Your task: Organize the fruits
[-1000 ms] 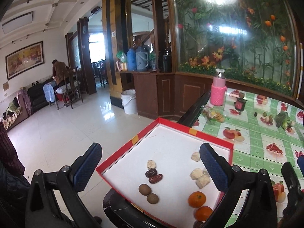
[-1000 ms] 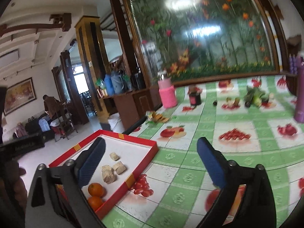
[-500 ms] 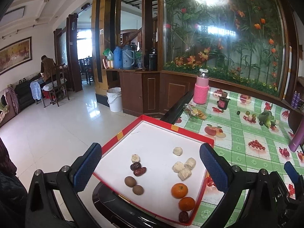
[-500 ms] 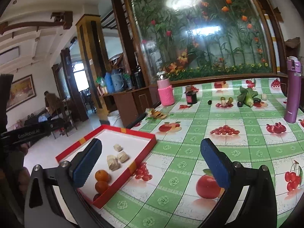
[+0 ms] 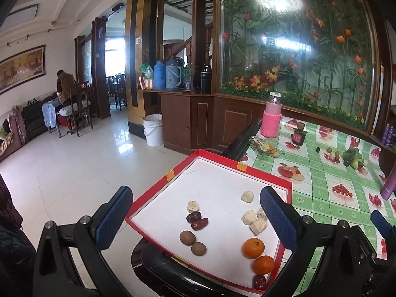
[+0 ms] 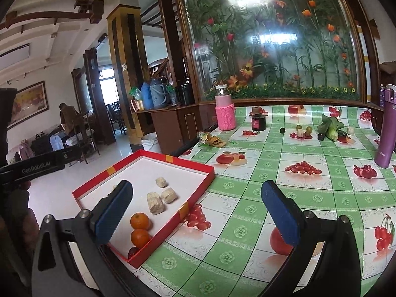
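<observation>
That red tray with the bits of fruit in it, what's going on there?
A person holds a two-finger gripper in each hand and is sorting fruit. The left gripper and right gripper are both open and hold nothing. In the red tray lie two oranges, red dates, two brown fruits and pale chunks. A few small fruits lie far across the table.

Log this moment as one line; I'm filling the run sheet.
stage: pre-grasp | left gripper: open, empty, over red tray | right gripper: open, empty, over tablecloth | oranges: in tray
</observation>
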Demonstrator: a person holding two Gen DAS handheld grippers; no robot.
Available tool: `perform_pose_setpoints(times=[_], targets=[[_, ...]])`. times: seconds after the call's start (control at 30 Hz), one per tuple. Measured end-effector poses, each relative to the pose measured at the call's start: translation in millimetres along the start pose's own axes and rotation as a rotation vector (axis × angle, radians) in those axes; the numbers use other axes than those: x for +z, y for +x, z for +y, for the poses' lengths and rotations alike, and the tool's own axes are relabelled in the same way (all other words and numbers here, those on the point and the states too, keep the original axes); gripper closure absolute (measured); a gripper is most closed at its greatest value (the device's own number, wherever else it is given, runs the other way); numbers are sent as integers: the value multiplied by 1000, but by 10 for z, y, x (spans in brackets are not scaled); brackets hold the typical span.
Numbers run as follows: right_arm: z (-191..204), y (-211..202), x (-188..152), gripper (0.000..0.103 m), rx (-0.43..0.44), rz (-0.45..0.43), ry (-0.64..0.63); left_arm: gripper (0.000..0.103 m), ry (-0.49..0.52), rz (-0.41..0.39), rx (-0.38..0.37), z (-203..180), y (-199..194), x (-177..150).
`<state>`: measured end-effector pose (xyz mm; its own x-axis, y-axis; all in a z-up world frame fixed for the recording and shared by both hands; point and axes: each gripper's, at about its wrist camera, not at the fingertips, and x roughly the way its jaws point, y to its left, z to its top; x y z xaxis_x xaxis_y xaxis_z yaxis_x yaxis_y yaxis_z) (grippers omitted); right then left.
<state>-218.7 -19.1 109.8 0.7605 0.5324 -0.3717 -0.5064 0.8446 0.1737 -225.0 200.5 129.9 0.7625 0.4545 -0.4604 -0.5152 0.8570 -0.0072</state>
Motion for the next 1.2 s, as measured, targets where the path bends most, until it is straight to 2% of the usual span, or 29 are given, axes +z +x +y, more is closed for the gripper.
perform_pose_setpoints(times=[0.17,0.4,0.67,0.93,1.2], targets=[[79,61,-24,0,18,19,2,0,113,-42,46,-122,-14,-28],[122,130,-60,0,17,49,-4,0,80,-33,-9,-64,-13,-35],[129,130,-49,0,2,42,-3,0,98,-9,-25,-123,41,-65],[122,198,-64,0,1,70,18,0,100,16,-51,-104,64,-103],[231,228,-73,0,-3,80,-11,0,99,29,-66,-86,96,-123]])
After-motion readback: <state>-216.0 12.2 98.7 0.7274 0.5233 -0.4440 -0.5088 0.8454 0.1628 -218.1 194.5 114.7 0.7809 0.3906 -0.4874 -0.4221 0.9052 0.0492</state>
